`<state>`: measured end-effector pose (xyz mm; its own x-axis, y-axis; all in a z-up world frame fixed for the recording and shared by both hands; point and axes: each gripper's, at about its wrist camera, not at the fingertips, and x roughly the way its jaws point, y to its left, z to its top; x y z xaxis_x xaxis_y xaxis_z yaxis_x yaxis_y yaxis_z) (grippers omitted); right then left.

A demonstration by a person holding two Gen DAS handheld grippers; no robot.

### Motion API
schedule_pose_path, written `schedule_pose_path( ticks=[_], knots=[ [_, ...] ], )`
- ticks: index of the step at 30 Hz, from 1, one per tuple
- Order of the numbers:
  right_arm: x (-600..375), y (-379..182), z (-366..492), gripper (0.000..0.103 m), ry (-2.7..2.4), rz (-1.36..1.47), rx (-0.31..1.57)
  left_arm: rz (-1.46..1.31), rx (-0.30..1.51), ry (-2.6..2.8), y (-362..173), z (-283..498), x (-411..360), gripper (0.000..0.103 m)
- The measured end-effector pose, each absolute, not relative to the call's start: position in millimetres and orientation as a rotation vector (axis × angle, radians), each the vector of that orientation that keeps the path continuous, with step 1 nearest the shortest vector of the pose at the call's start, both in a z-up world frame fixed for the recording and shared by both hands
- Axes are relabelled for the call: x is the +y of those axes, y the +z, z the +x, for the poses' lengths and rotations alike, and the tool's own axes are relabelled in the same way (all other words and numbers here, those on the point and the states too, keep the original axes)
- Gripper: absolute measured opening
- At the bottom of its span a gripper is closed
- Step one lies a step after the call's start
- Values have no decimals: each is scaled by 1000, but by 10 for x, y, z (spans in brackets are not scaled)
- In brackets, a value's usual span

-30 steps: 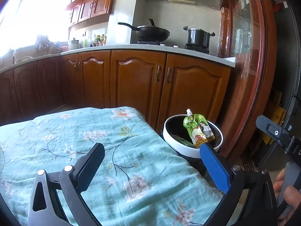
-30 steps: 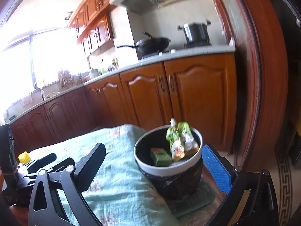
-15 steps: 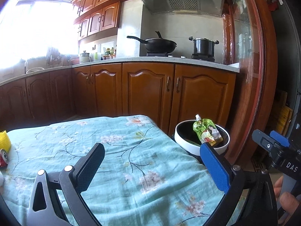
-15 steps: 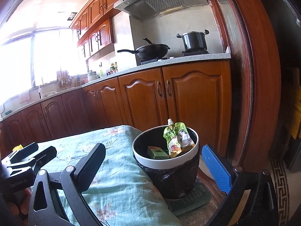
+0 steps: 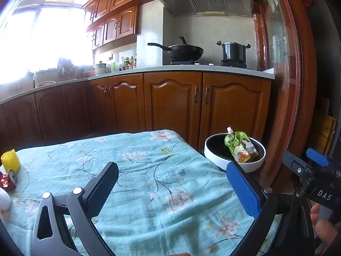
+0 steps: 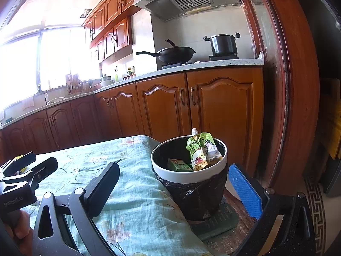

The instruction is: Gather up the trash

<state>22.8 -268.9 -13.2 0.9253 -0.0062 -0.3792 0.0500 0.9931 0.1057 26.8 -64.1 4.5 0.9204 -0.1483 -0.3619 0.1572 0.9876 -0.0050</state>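
A white-rimmed trash bin (image 6: 187, 178) with a black liner stands at the table's right end; it also shows in the left wrist view (image 5: 215, 160). A green drink pouch (image 6: 201, 150) leans inside it, beside a green carton (image 6: 178, 165). A yellow foam net (image 5: 10, 161), a red can (image 5: 8, 180) and something white (image 5: 4, 199) lie at the table's left edge. My left gripper (image 5: 172, 188) is open and empty above the cloth. My right gripper (image 6: 173, 188) is open and empty, just in front of the bin.
The table carries a teal floral cloth (image 5: 138, 170). Wooden kitchen cabinets (image 5: 170, 104) stand behind, with a wok (image 5: 183, 52) and a pot (image 5: 233, 53) on the stove. A wooden door frame (image 6: 298, 106) rises at the right. The bin rests on a dark mat (image 6: 219, 221).
Both grippers have pulled back and tilted up from the bin. The left view has swung left, bringing the yellow net and red can into sight. Both stay open.
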Motion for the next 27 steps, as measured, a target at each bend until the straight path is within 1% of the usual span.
schedule_pose_path(
  ticks=[27],
  knots=[
    [-2686, -151, 249, 103, -16, 114, 395, 35, 363, -149, -19, 308, -565, 101]
  ],
)
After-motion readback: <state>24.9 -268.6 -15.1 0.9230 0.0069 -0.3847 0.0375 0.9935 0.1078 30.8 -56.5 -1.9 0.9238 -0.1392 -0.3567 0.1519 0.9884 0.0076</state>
